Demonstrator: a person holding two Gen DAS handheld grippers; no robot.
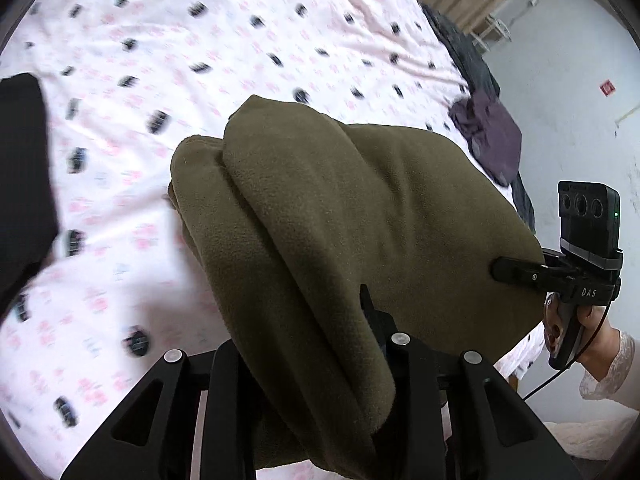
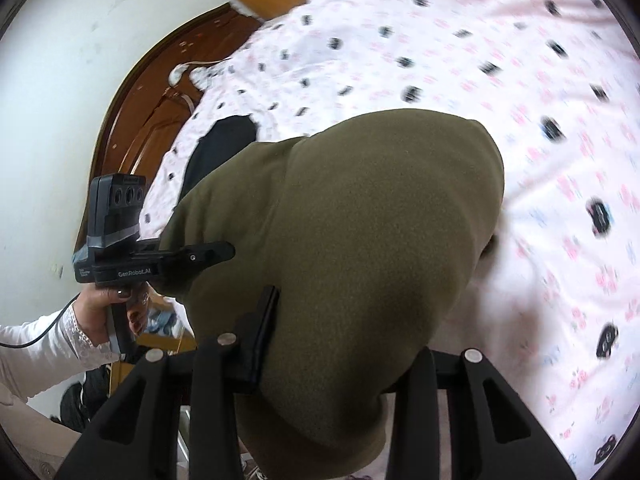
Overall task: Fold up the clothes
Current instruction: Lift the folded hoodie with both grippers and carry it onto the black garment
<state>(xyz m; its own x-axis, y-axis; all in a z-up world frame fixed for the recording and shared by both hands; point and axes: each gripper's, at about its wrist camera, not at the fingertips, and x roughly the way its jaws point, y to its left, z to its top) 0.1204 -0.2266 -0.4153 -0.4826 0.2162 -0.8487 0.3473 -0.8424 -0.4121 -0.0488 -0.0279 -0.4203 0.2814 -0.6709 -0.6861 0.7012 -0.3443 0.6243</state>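
While the left tongs (image 1: 320, 360) grip the folded green cloth (image 1: 340, 216), it hangs above the bed (image 1: 160, 60), and the right tongs (image 1: 516, 270) pinch its far edge. A black garment (image 1: 20, 184) lies left of them.

From the right tongs (image 2: 340, 340), which also clamp the cloth (image 2: 340, 220), the left tongs (image 2: 212, 254) bite its left side. I think uneven pulling could slip an edge out and undo the fold.

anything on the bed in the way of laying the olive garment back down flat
Nothing lies directly under the olive garment; the bedsheet there is bare. A black garment and a purple garment lie off to the sides.
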